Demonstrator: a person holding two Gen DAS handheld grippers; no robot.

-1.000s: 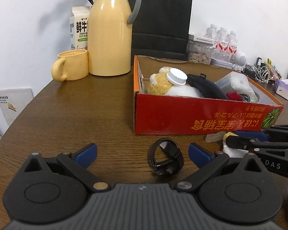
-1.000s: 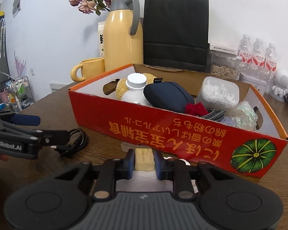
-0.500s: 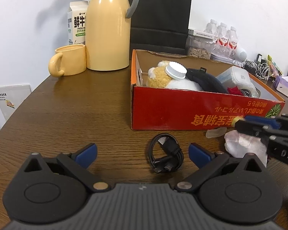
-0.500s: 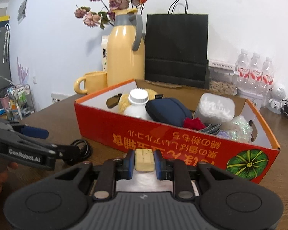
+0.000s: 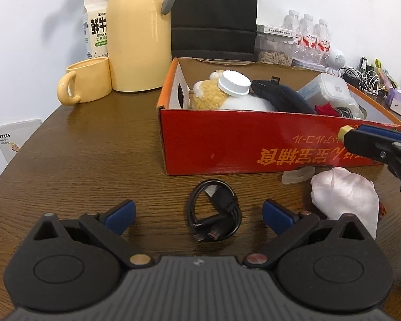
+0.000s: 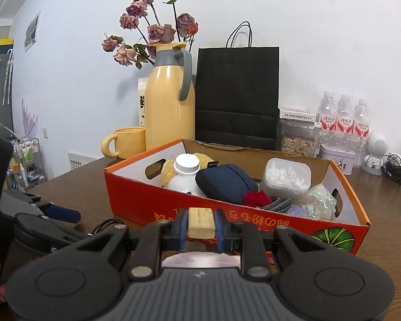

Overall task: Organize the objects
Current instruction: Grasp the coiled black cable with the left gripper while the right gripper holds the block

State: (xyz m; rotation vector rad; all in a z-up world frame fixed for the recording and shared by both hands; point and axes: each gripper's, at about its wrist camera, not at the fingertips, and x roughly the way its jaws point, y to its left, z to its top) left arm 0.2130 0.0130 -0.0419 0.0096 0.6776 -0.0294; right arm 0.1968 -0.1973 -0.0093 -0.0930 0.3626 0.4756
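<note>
Right tool (image 6: 200, 226) clenched on a small pale-yellow rectangular block (image 6: 201, 222), held in the air just before the near wall of the open red-and-orange cardboard box (image 5: 254, 144) and about level with its rim. Left tool (image 5: 197, 214) released, its blue pads set wide on either side of a coiled black cable (image 5: 214, 212) that lies on the brown wooden table (image 5: 93, 147) just in front of the box; the pads do not touch it.

Step in hand, as judged: carrying the block into the box. To do it well, lift until the block clears the near wall, pass over the white-capped bottle (image 6: 185, 174) and dark blue pouch (image 6: 226, 183), and release above a free gap, not on the crowded pile. The left tool should settle squarely over the coil before closing, so that no loop slips out.

Legible writing: "FRESH M" on the milk carton (image 5: 96, 34) behind the box; large orange characters printed upside down on the box front; "GenRobot" is not readable here.
</note>
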